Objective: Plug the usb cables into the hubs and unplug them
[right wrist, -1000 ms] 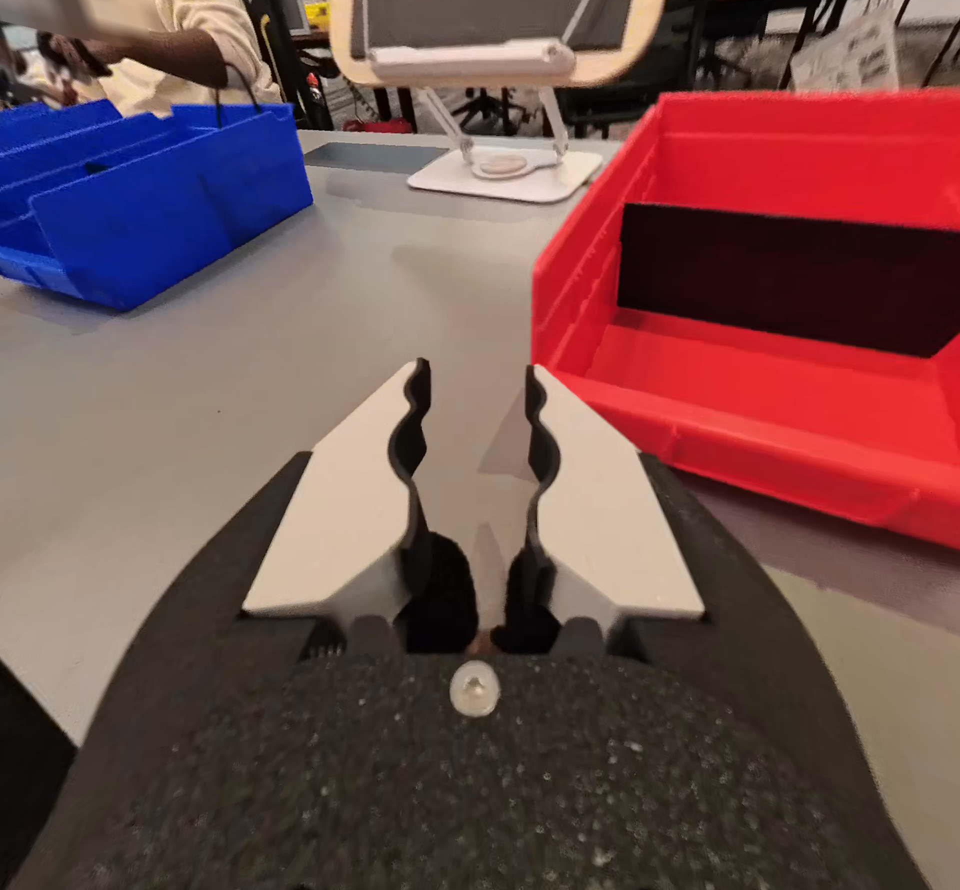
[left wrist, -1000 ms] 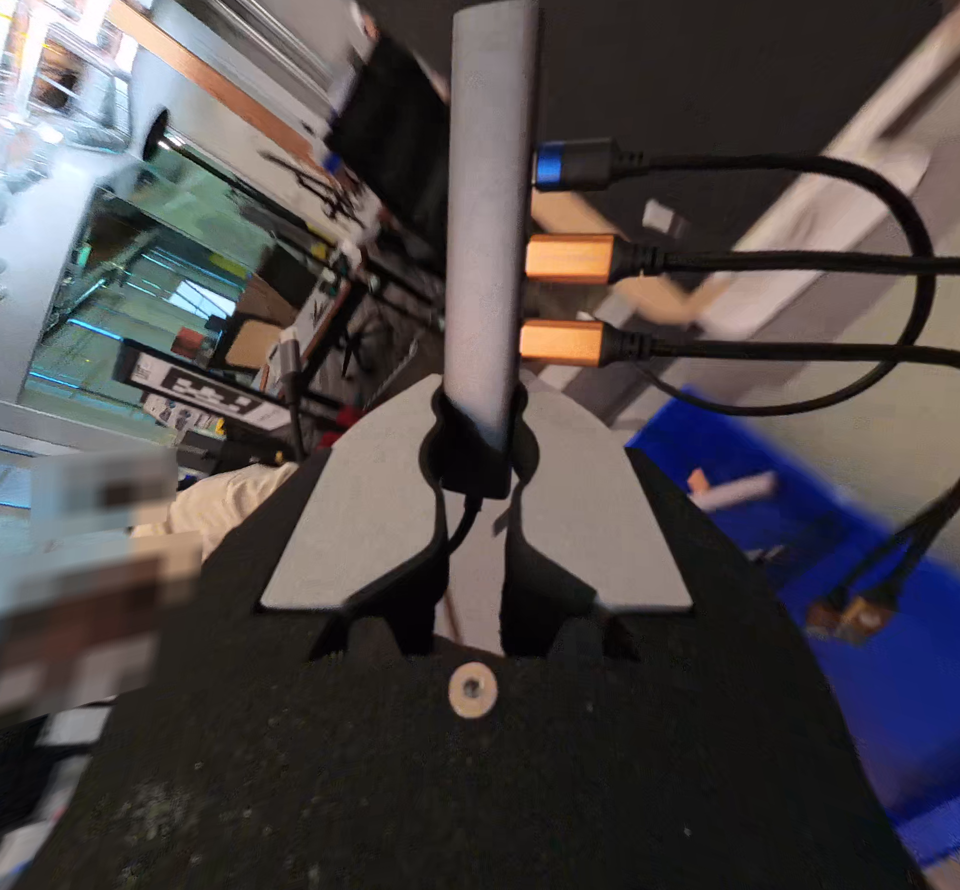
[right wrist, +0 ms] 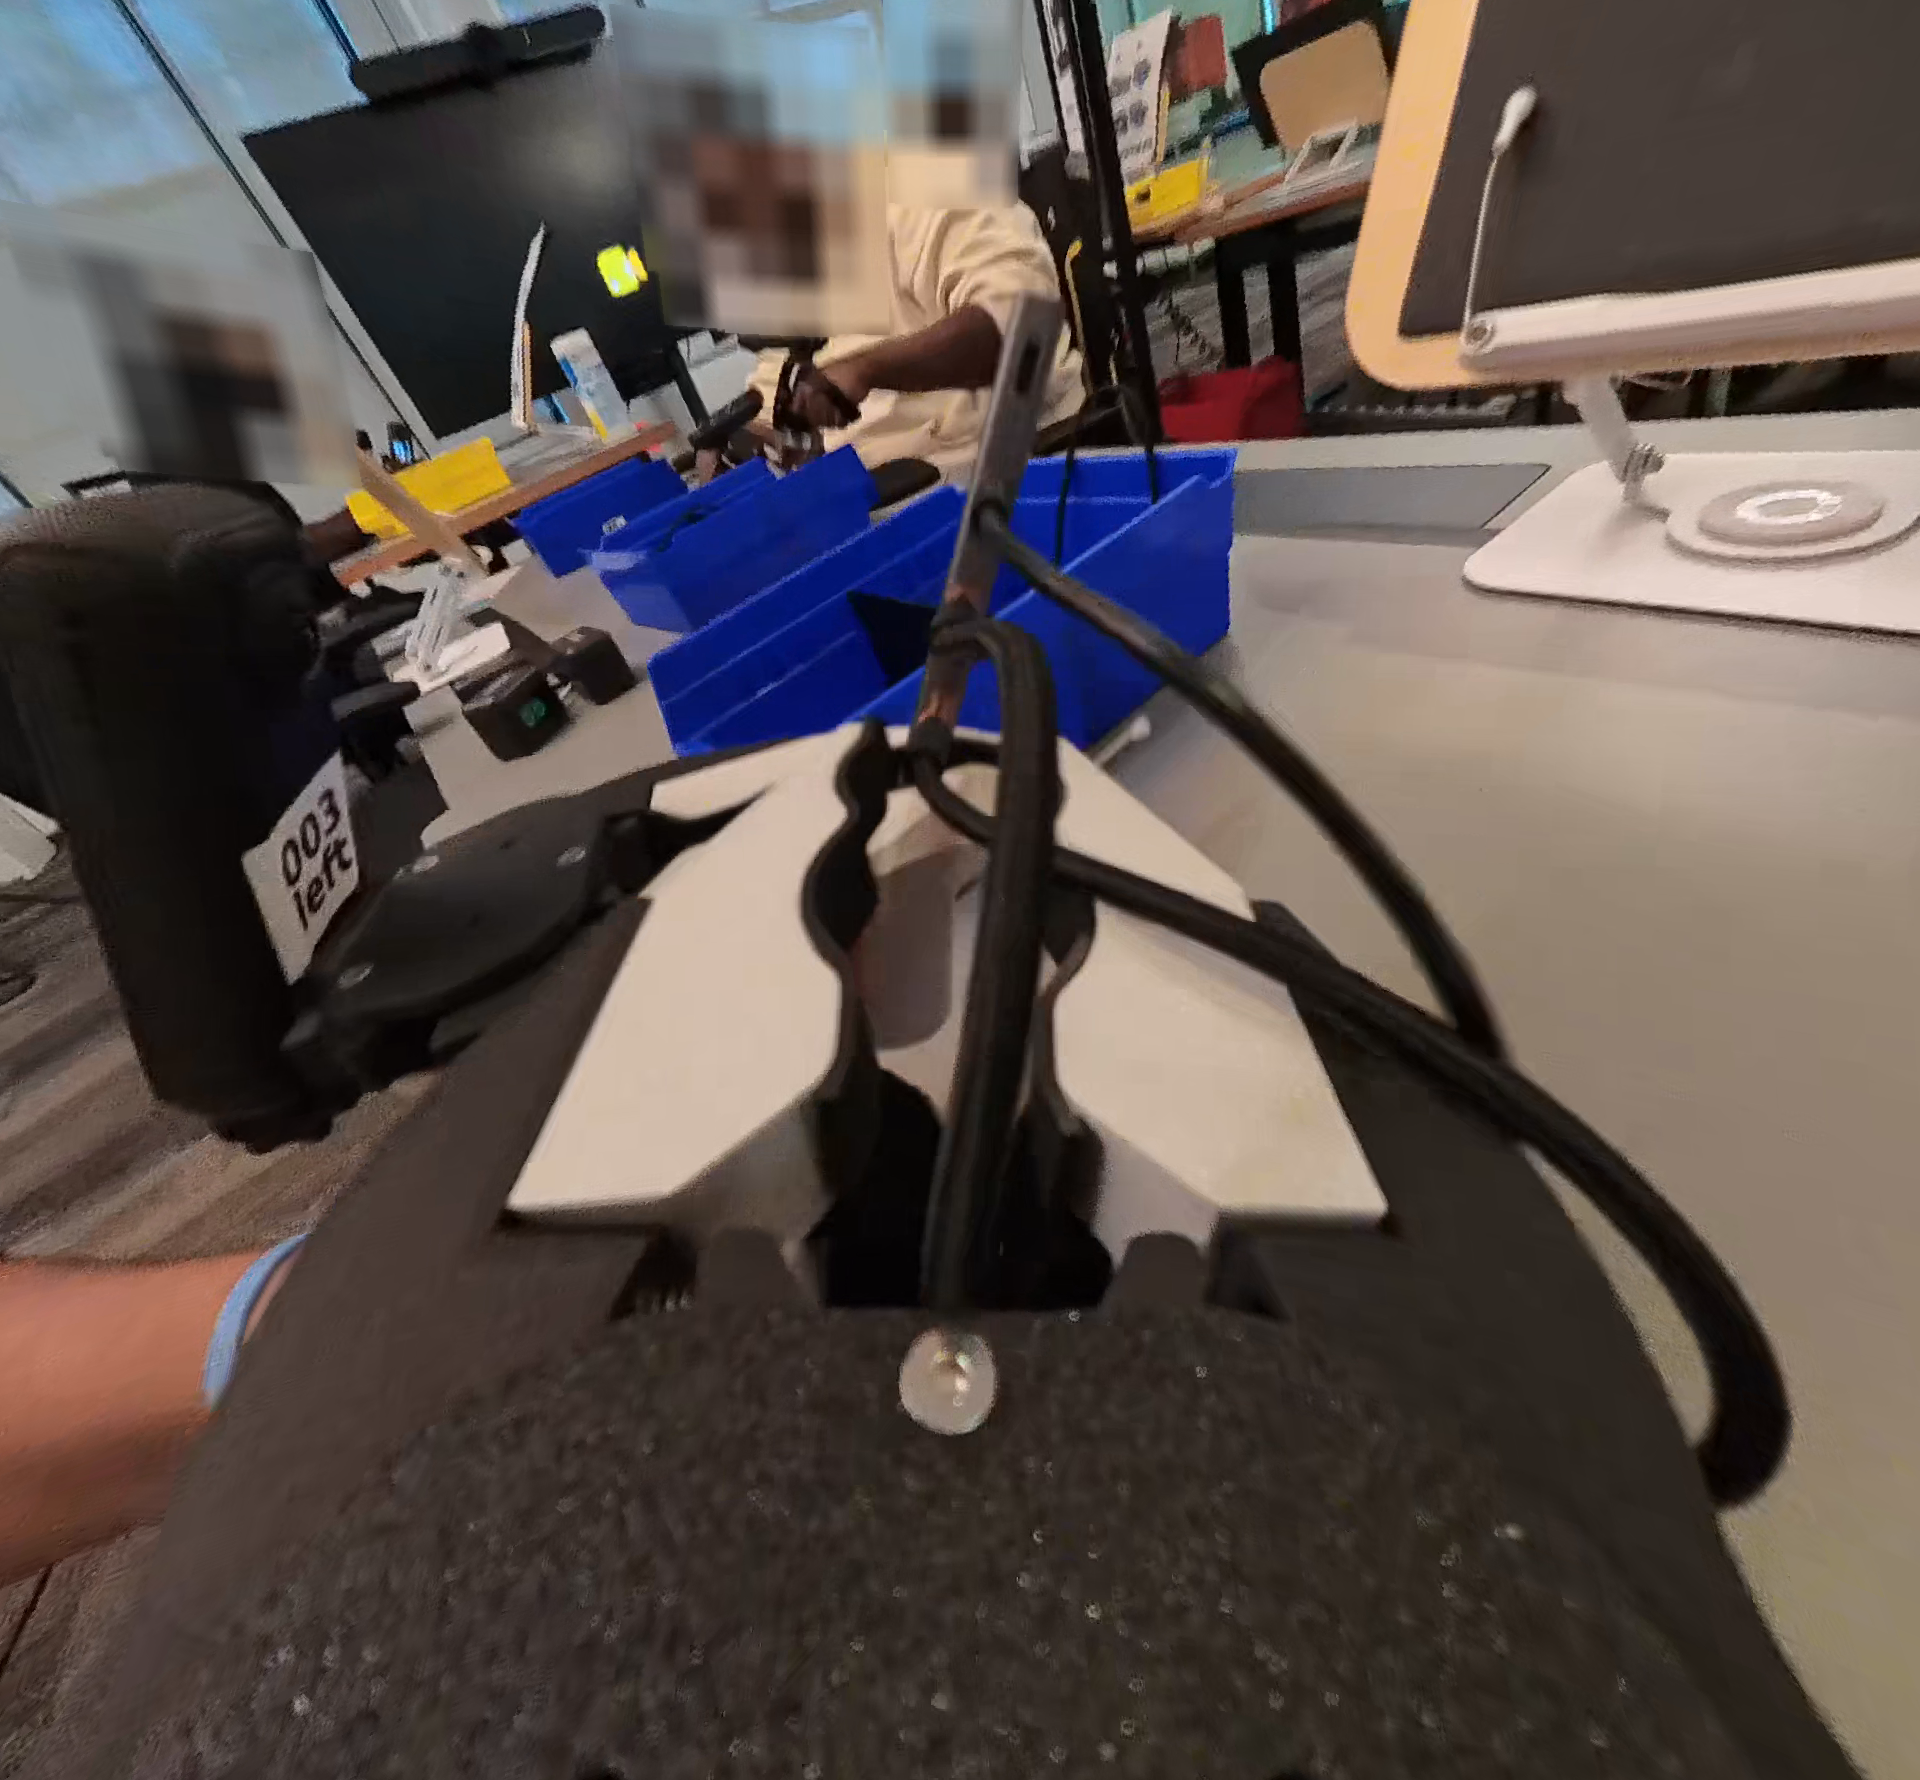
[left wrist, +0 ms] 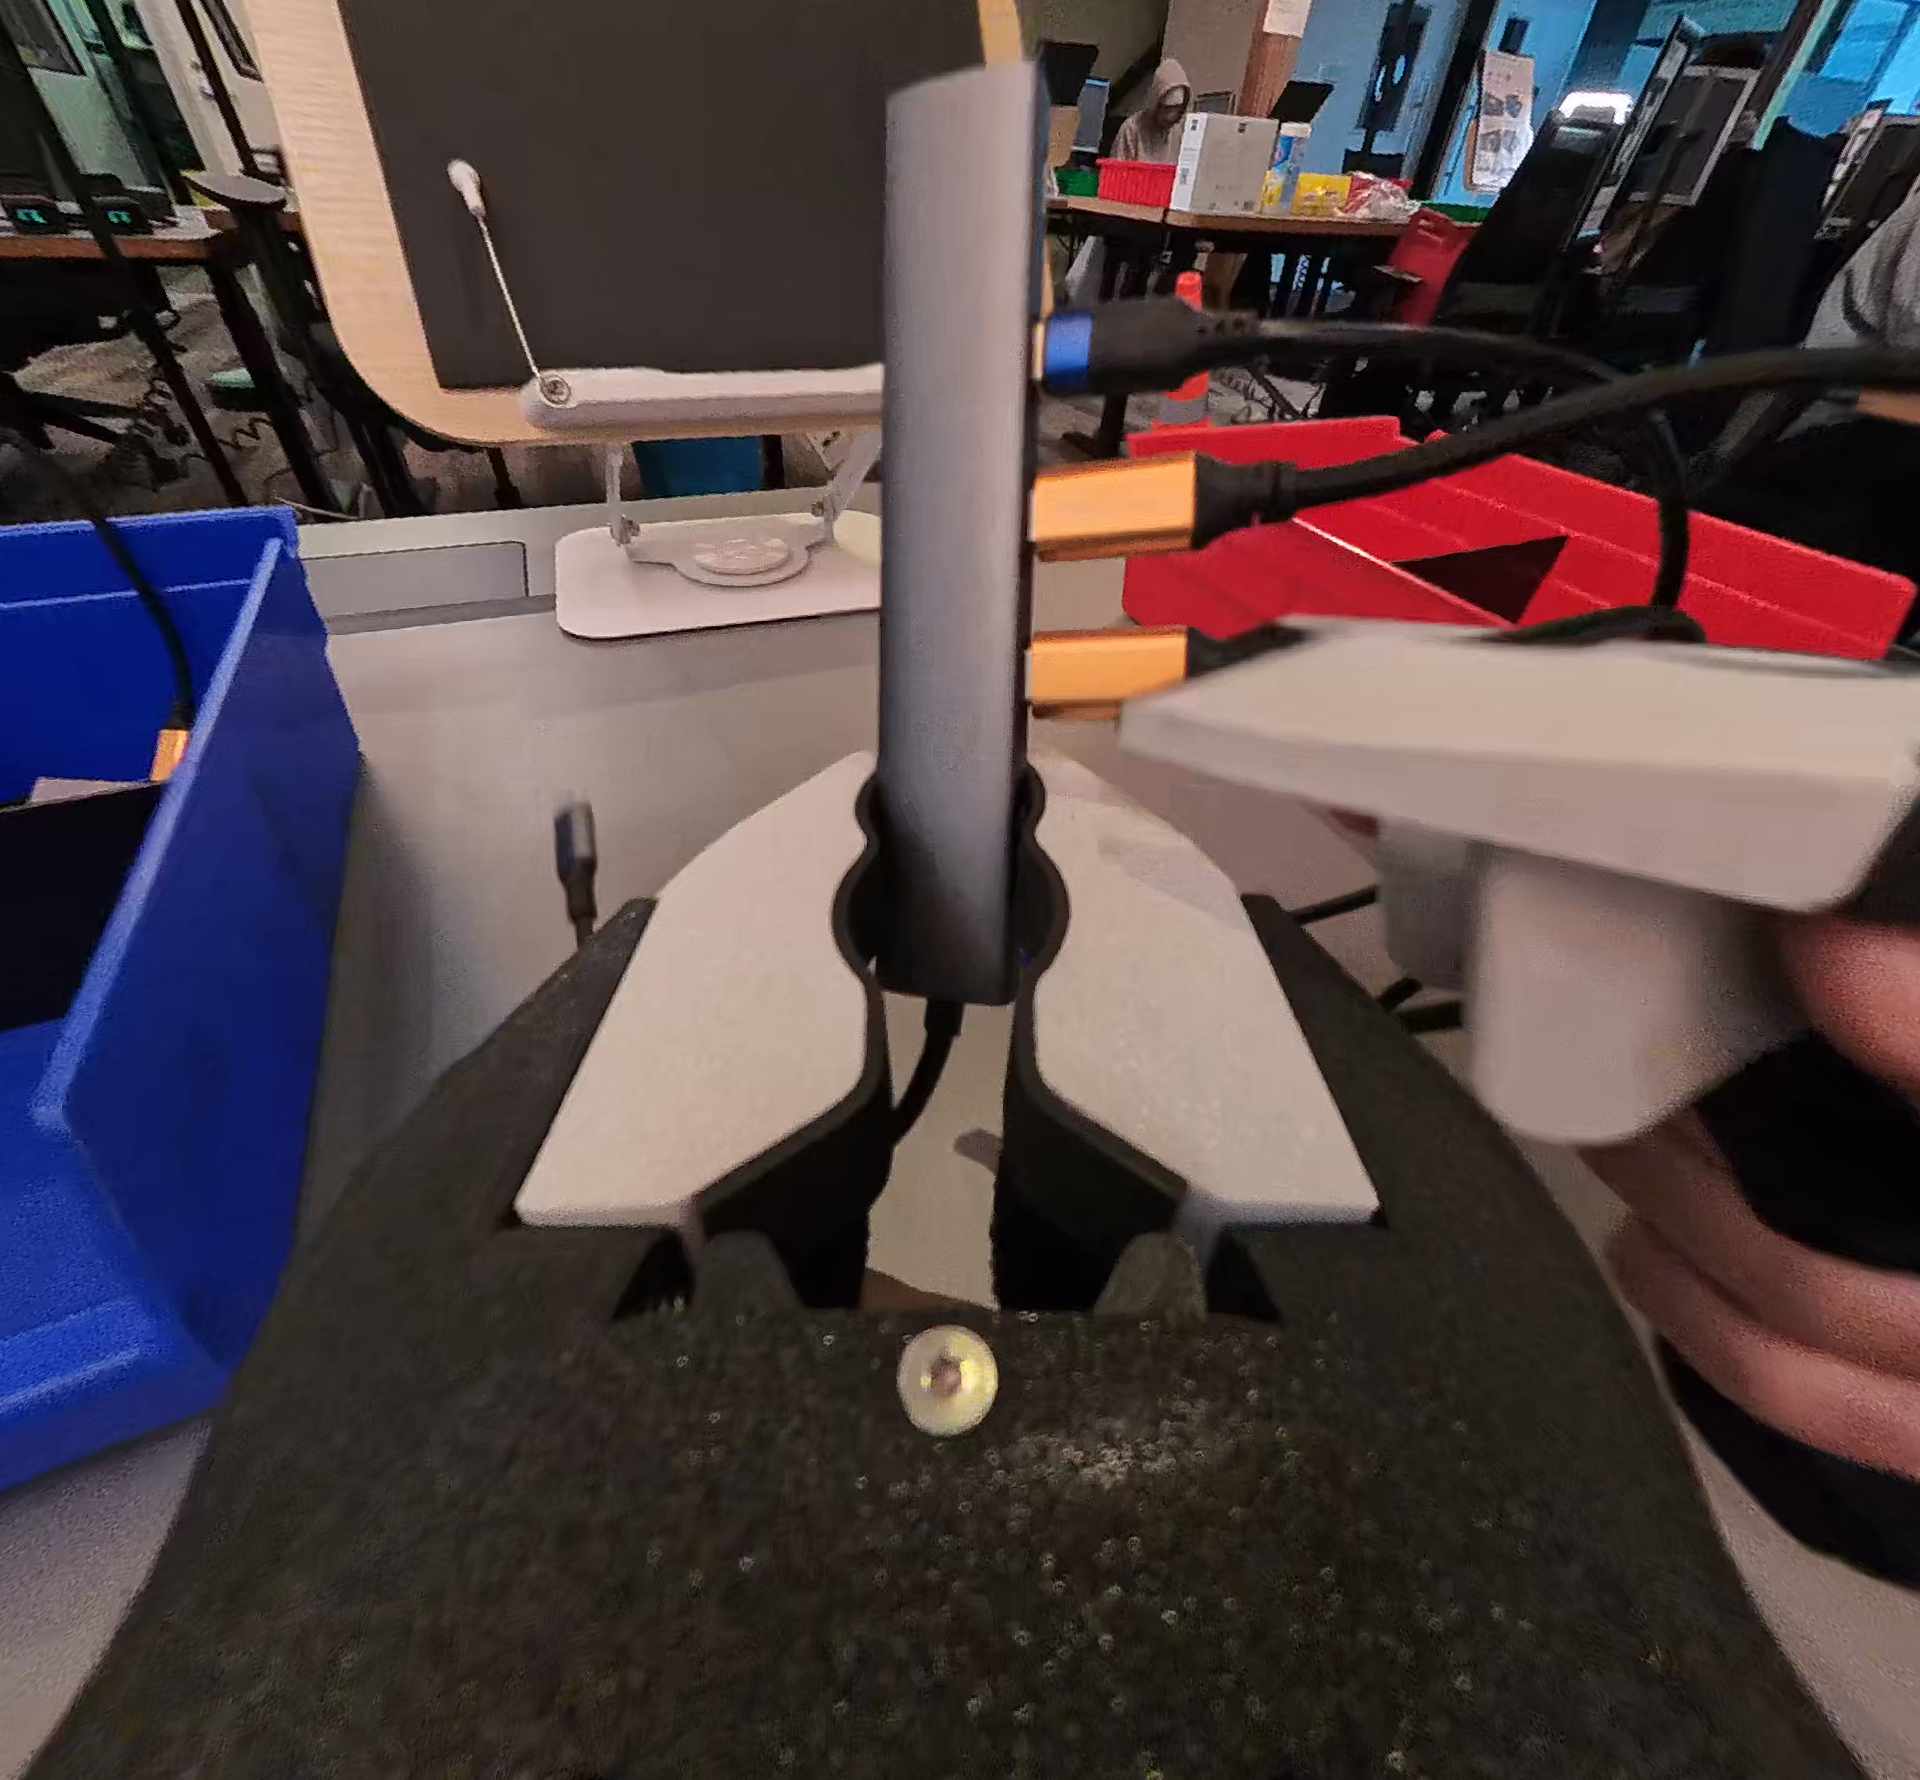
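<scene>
Over matte grey tabletop (left wrist: 468,743), my left gripper (left wrist: 951,857) pinches the slim grey metal hub (left wrist: 956,483) upright; my right gripper (right wrist: 951,857) stands spread around a black cable (right wrist: 997,951).

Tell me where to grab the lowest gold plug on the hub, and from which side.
Grip the lowest gold plug on its metal shell, not the cable, probably coming from the right, in line with the plug. It juts sideways from the gray hub held upright in the left gripper; the right gripper is nearly there.
</scene>
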The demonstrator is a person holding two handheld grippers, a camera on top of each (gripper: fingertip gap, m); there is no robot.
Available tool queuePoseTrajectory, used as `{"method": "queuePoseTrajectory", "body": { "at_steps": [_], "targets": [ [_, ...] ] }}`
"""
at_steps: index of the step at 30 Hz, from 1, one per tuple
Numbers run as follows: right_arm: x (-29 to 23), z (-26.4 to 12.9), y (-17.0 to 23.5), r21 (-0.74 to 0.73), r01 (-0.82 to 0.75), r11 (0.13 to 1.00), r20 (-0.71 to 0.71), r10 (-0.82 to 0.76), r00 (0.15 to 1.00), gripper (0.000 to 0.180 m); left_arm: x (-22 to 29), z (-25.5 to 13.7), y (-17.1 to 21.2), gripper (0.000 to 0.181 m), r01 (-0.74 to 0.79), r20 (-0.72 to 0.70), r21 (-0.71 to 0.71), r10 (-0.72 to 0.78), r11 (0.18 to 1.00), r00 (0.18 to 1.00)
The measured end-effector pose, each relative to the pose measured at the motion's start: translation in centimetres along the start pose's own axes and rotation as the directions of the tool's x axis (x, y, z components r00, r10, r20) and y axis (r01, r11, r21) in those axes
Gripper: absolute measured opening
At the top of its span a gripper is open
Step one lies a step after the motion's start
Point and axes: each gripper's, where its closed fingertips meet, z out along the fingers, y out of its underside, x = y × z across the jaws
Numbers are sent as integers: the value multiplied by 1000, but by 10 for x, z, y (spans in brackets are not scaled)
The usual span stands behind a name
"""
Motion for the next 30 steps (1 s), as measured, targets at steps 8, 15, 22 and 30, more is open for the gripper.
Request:
{"method": "queuePoseTrajectory", "body": {
  "at_steps": [8, 15, 22, 30],
  "targets": [
    [14, 5, 19, -86, 47, 995, -8, -48, 999, 11, 0, 12, 24, 20, -31, 14, -56, 32, 998, 999],
    [27, 3, 25, -123, 71, 990, -20, -74, 997, 6, 7, 20, 36, 21, -16, -40, -85, 13, 996, 999],
    [24, -9, 26, -197, 462, 865, 39, -464, 885, 6, 34, 27, 35, 27, 5, -259, -134, -40, 991, 965],
    [29, -7, 29, -170, 317, 933, -18, -325, 946, 5, 27, 26, 38, 20, 43, -268, -203, -98, 978, 958]
  ]
}}
